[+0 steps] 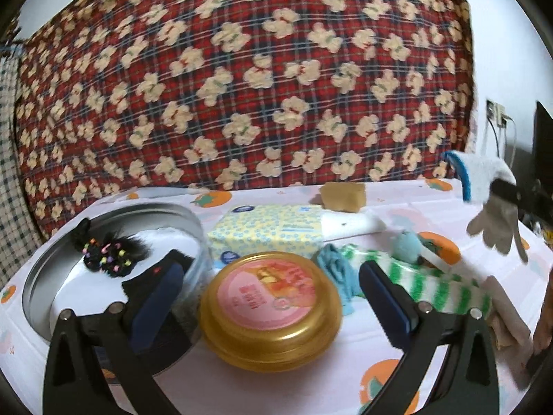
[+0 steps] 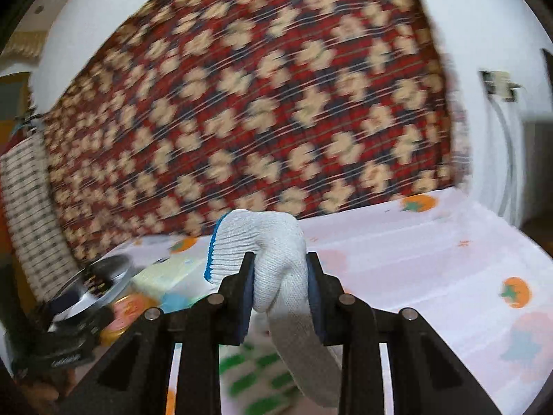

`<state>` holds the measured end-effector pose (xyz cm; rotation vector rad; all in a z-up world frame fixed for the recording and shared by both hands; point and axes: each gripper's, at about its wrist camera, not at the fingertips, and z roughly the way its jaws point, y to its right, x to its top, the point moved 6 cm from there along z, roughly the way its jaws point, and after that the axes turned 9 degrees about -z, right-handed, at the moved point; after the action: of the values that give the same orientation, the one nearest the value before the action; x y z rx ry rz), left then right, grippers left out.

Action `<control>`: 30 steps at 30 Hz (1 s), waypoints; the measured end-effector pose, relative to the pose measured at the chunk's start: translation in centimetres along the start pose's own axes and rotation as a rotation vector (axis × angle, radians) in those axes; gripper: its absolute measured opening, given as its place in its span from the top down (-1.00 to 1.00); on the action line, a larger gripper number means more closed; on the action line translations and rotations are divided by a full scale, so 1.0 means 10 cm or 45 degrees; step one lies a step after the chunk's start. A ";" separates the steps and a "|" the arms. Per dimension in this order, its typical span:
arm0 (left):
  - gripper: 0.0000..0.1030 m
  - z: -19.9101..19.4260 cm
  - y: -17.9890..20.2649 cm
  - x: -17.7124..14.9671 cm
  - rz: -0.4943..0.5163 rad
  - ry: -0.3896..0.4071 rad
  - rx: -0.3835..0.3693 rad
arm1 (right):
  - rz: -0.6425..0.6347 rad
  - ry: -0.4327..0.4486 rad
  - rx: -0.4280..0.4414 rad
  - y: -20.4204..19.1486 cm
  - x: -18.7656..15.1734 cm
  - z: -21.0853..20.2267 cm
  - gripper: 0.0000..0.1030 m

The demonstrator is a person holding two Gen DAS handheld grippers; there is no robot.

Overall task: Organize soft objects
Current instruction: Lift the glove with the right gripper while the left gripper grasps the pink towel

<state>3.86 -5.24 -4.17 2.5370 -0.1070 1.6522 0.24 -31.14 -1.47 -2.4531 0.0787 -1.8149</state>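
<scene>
White glove [image 2: 276, 259] clamped between right tongs [image 2: 280, 290], above table | left tongs [image 1: 273, 287] apart

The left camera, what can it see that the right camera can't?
Only the left view shows the sponge, the black hair tie in the tin and the open left gripper. Only the right view shows the right gripper close up, shut on the glove. Both show the glove, the gold jar, the tissue pack, the green striped sock and the tablecloth.
</scene>
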 end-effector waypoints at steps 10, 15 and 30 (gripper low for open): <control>-0.99 0.04 0.68 -0.20 -0.021 -0.217 -0.399 | 0.022 0.071 -0.479 0.70 0.01 -0.14 0.41; -0.90 -0.03 1.23 -0.45 0.076 -0.376 -0.570 | -0.053 0.130 -0.625 0.86 0.07 -0.27 0.41; -0.69 -0.08 2.17 -0.91 0.112 -0.688 -0.671 | -0.020 0.170 -0.717 1.23 0.09 -0.45 0.41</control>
<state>-3.11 -26.65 -10.96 2.4815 -0.6138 0.7646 -3.69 -43.64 -0.57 -2.6591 0.6668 -2.2024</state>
